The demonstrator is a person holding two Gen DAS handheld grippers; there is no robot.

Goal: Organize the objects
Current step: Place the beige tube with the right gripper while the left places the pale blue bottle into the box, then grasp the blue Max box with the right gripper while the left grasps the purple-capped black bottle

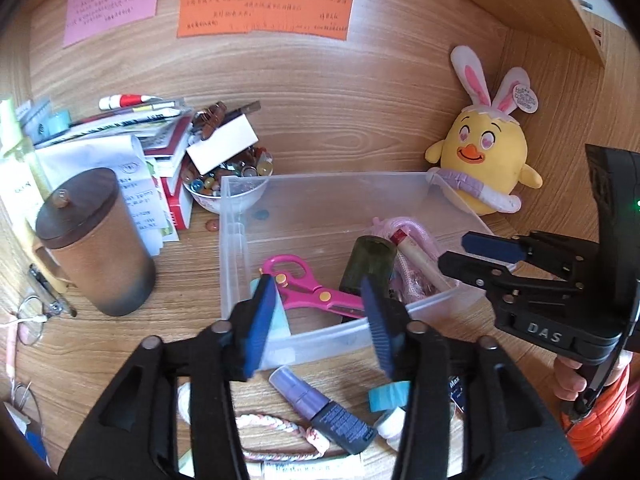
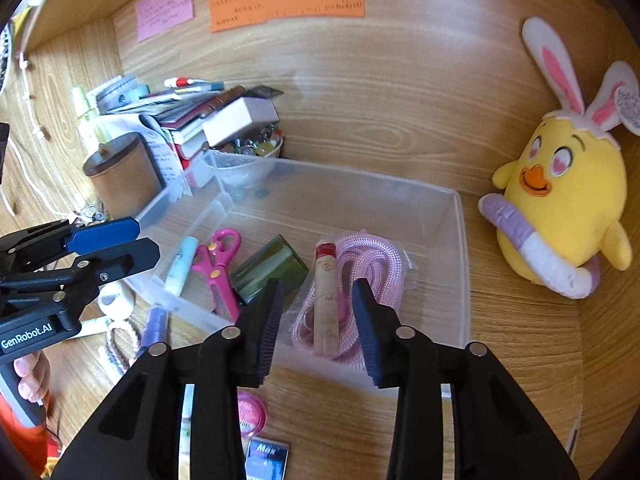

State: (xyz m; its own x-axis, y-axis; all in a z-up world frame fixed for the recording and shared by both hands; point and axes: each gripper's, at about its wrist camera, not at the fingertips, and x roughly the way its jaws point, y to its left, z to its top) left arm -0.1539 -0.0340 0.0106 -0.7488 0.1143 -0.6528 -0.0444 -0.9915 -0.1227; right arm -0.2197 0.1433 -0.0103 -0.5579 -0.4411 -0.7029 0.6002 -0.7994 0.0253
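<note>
A clear plastic bin [image 1: 332, 338] [image 2: 460, 240] sits on the wooden desk. Inside lie pink scissors [image 1: 308, 286] [image 2: 218, 264], a dark green block [image 1: 370, 264] [image 2: 268, 268], a bagged pink rope [image 2: 368, 260] [image 1: 412, 280], a beige tube [image 2: 326, 304] [image 1: 420, 258] and a light blue tube [image 2: 182, 264]. My left gripper [image 1: 320, 320] is open and empty, above the bin's near wall. My right gripper [image 2: 316, 328] is open and empty, above the beige tube; it also shows in the left wrist view [image 1: 464, 252]. A purple bottle [image 1: 320, 412] and a braided cord [image 1: 280, 436] lie before the bin.
A yellow chick plush [image 1: 484, 160] [image 2: 560, 192] sits right of the bin. A brown lidded jar [image 1: 96, 240], a pile of books and papers [image 1: 132, 148] and a bowl of beads [image 1: 232, 180] stand to the left. A pink disc [image 2: 252, 412] and a Max box [image 2: 266, 460] lie in front.
</note>
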